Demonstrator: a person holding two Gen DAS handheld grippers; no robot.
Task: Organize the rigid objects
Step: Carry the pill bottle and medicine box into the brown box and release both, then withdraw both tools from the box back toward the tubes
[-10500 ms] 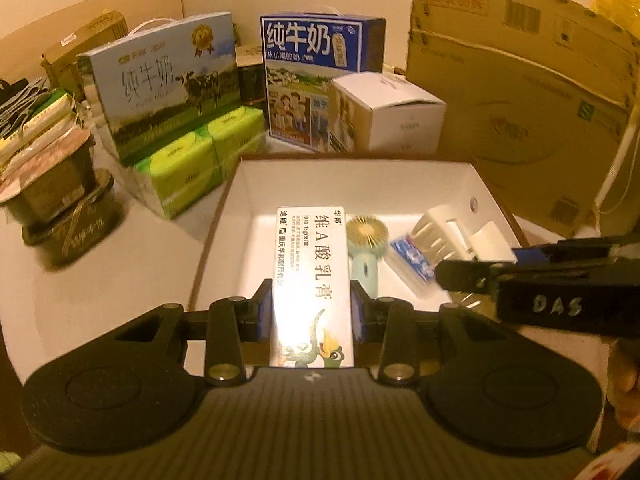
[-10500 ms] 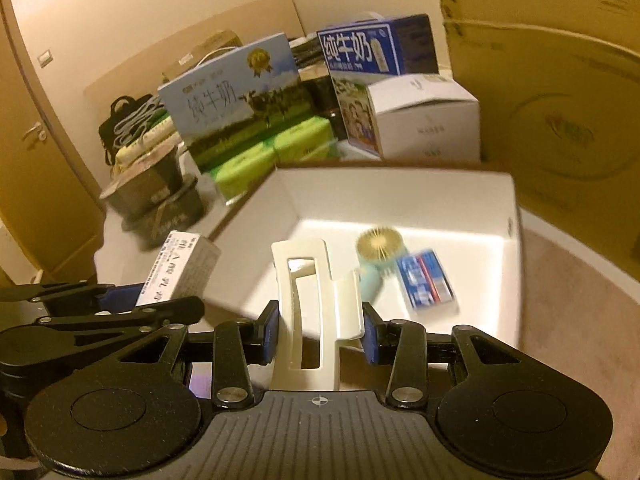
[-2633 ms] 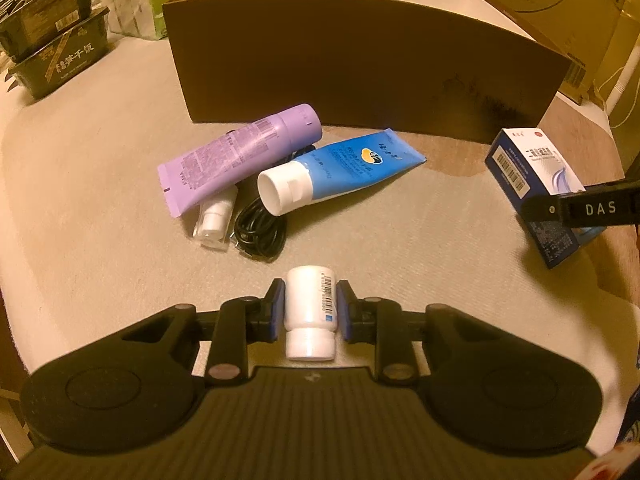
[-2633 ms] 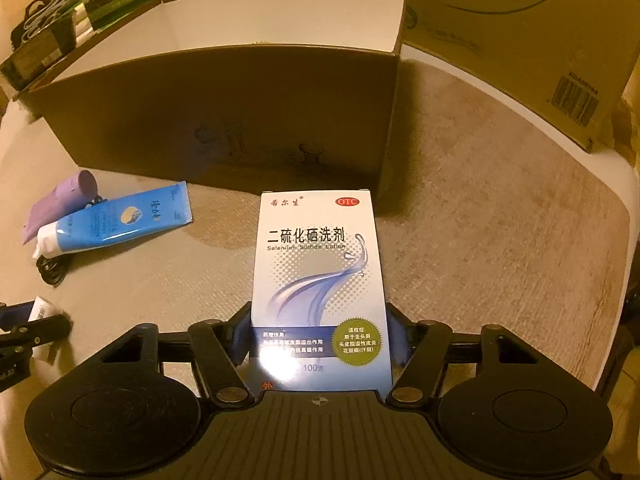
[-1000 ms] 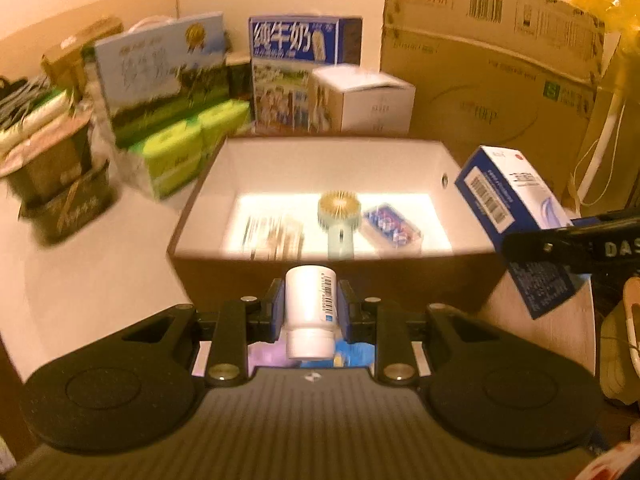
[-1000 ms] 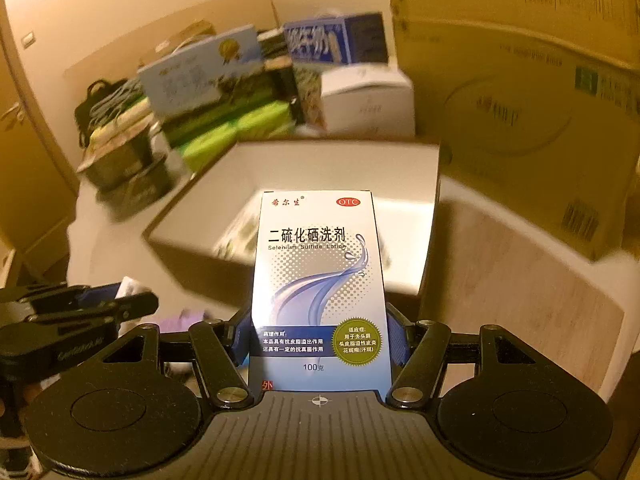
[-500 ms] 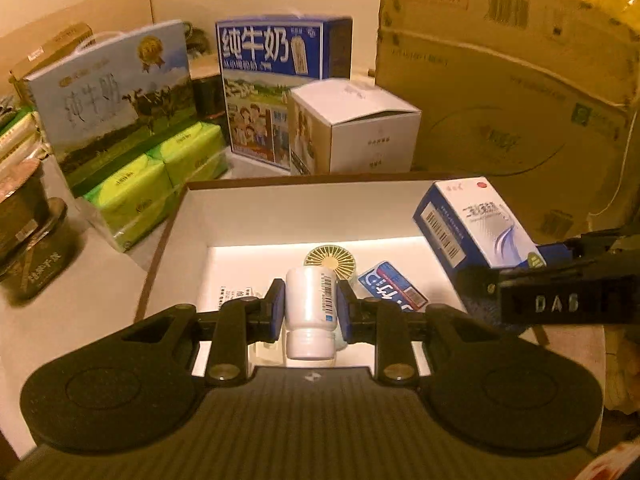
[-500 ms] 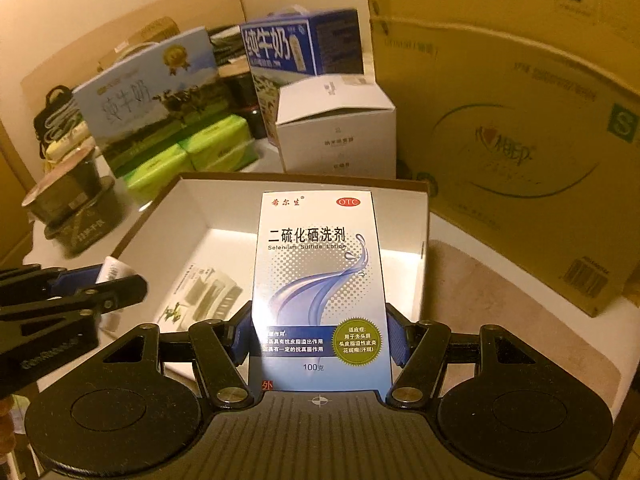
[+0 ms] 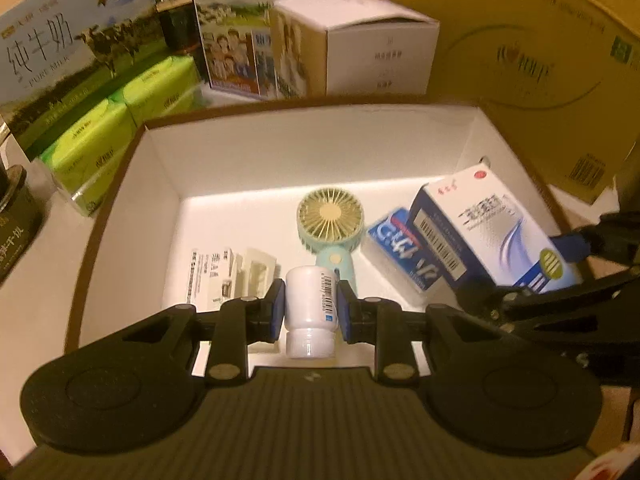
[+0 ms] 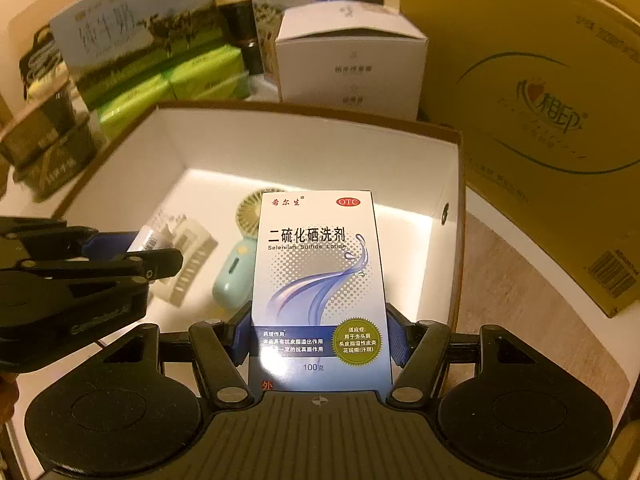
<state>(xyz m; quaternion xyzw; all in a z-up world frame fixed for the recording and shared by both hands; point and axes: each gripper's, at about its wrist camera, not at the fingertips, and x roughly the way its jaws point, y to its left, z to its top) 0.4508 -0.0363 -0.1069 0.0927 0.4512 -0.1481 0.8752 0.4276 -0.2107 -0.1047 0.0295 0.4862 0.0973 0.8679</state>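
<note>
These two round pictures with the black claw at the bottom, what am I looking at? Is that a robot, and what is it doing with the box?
No robot here: a person holds a hand tool with two fingers in each hand, and a wide-angle camera on each tool looks forward along those fingers. One picture comes from the left tool, the other from the right, so each also catches the other tool at its side.

The left gripper is shut on a small white bottle. The right gripper is shut on a blue and white medicine carton. Both hang over an open white-lined box. Already lying in it are a small green hand fan, a flat blue packet, a white leaflet-like box and a cream plastic piece. Milk cartons and cardboard boxes stand behind.
</note>
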